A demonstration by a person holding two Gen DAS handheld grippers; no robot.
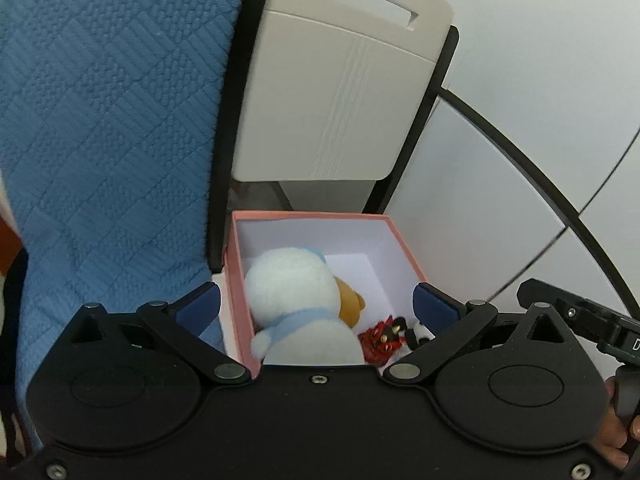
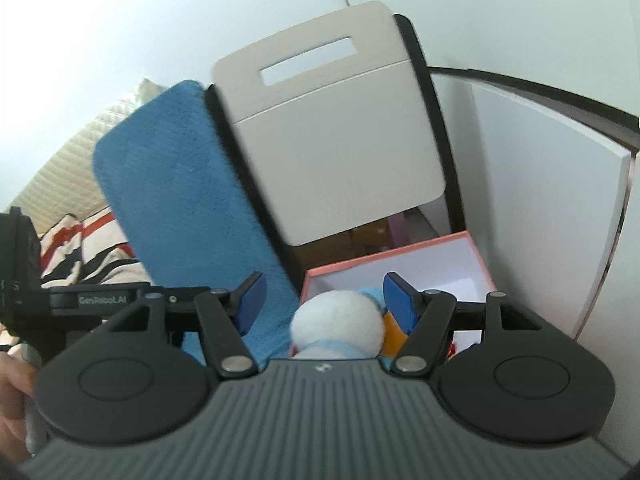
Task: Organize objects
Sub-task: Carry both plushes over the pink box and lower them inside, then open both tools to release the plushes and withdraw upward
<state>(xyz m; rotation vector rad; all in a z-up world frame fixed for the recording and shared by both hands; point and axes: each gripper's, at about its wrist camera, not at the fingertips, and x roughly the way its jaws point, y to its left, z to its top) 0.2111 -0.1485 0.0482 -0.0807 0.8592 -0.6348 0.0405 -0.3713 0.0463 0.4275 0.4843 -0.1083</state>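
Both jaws open, empty, over pink box (image 1: 240, 280) with plush duck (image 1: 296, 300), beside chair (image 1: 340, 100)

"GenRobot.AI" is printed on the left gripper (image 2: 102, 300).

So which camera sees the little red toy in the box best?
The left wrist view. There the small red toy lies in plain sight beside the white plush duck inside the pink box. The right wrist view shows only a red sliver of it, behind the tool's arm.
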